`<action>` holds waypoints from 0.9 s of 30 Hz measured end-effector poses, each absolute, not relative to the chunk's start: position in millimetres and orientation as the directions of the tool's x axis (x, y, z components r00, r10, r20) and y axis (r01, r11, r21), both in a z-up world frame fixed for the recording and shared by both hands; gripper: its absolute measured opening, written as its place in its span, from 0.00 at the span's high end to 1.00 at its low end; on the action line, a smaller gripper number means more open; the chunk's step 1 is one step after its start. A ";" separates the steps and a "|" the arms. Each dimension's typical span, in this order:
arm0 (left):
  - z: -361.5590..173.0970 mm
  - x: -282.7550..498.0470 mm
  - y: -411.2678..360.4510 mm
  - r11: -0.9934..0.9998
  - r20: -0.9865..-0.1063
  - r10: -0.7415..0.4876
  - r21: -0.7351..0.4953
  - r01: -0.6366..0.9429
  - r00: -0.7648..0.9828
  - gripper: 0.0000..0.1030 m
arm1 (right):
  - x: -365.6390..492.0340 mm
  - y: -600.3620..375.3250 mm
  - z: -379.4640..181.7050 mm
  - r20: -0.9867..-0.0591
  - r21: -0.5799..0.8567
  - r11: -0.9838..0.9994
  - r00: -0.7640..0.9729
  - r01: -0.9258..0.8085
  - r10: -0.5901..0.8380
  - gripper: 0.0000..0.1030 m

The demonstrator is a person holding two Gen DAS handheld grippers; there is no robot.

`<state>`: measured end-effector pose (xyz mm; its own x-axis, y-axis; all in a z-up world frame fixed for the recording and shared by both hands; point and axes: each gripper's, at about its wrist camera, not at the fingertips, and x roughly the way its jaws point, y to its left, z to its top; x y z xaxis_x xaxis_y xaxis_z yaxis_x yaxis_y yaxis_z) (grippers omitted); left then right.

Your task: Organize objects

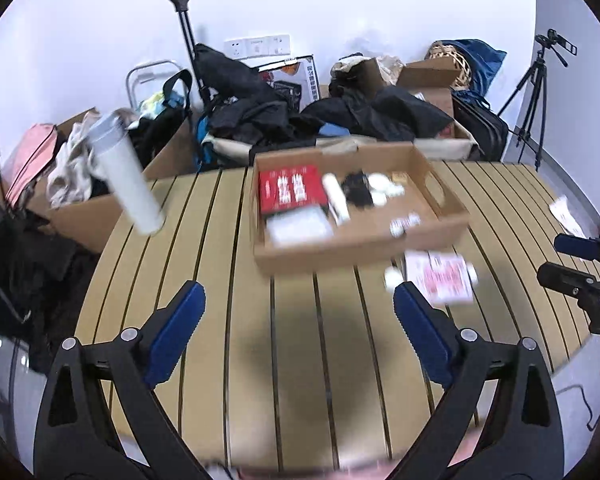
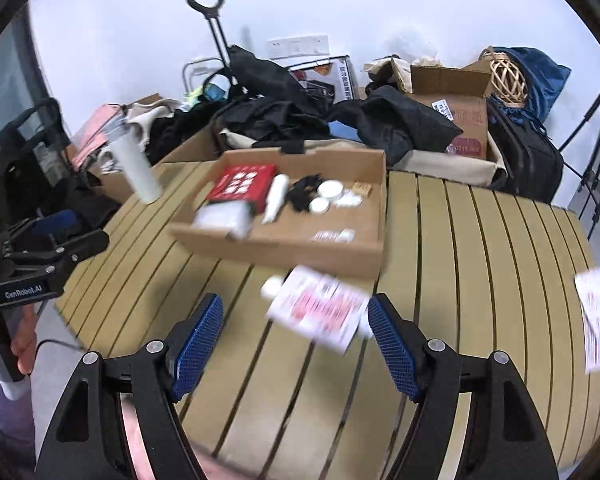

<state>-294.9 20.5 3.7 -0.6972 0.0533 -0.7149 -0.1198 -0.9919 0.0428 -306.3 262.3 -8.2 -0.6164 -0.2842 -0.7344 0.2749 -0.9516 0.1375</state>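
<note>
**A:** Which piece goes next?

**B:** My guess is the packet, the white one with red print. It lies flat on the table, just outside the box, against its near wall. A small white bottle sits touching the packet's left end.

**A:** And the grippers?

**B:** Both empty. The right gripper has its jaws wide apart, hovering just short of the packet. The left gripper is spread too, over bare slats.

**A:** How would you take it?

**B:** It's flat, so I'd come in low and pinch one raised edge, not press down on it. Watch the bottle; a nudge could roll it along the slats. Then lift over the near wall and set it in the box's bare near-right corner, beside the tube.

**A:** Anything else loose?

**B:** A leaflet at the right edge, and a tall cup at the far left corner.
</note>
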 end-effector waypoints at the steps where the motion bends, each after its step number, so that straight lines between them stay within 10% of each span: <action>1: 0.9 -283.4 20.1 -0.992 -0.717 0.056 0.038 -0.119 -0.695 0.05 | -289.4 259.3 -8.3 -0.734 0.125 -0.953 -0.621 0.275 -0.276 0.23; 23: -54.5 -250.7 44.1 -0.983 -0.791 0.021 0.095 -0.156 -0.611 0.03 | -203.4 294.3 -52.8 -0.767 0.152 -0.978 -0.607 0.144 -0.209 0.24; 27: -75.1 -275.4 69.4 -0.966 -0.816 0.173 -0.032 -0.256 -0.551 0.10 | -223.9 296.7 -75.3 -0.763 0.220 -0.964 -0.590 0.149 -0.265 0.40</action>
